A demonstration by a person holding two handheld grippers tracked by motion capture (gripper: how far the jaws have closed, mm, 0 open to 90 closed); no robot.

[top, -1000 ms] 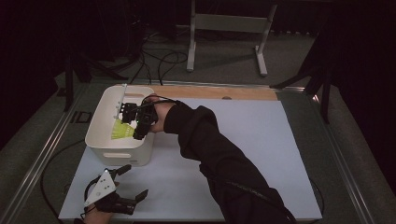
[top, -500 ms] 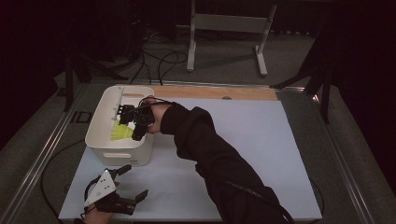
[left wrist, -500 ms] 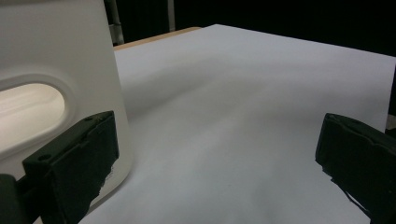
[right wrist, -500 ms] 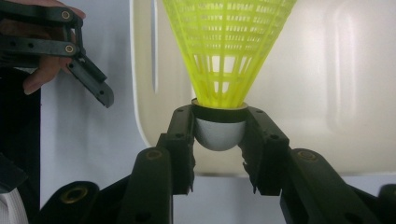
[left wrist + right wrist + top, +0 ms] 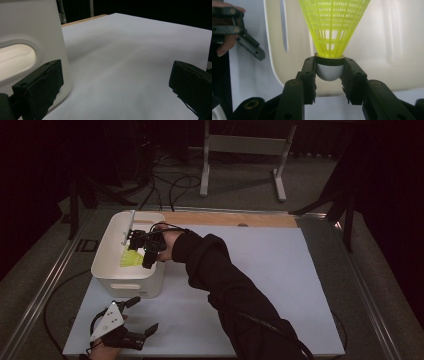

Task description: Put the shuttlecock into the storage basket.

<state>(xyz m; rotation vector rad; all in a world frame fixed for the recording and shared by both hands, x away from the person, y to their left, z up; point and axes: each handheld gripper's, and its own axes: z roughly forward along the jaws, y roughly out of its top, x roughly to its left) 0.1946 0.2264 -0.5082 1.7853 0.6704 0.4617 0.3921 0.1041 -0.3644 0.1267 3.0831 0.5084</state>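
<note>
Dark surroundings framed a pale worktop (image 5: 260, 270) with a white bin (image 5: 107, 262) near its far left corner. Right claw (image 5: 329, 75) gripped a yellow shuttlecock (image 5: 333, 32) over the bin, likely needing release next; left claw (image 5: 135, 317) rested released near the front edge.

Your shuttlecock is hanging over the bin.

You are holding the yellow shuttlecock (image 5: 333, 27) by its grey rounded cork, its netted plastic skirt flaring away from you above the white bin (image 5: 111, 245). The bin is sitting at the near left of the white sheet (image 5: 280, 285), its oval handle cutout facing you.
</note>
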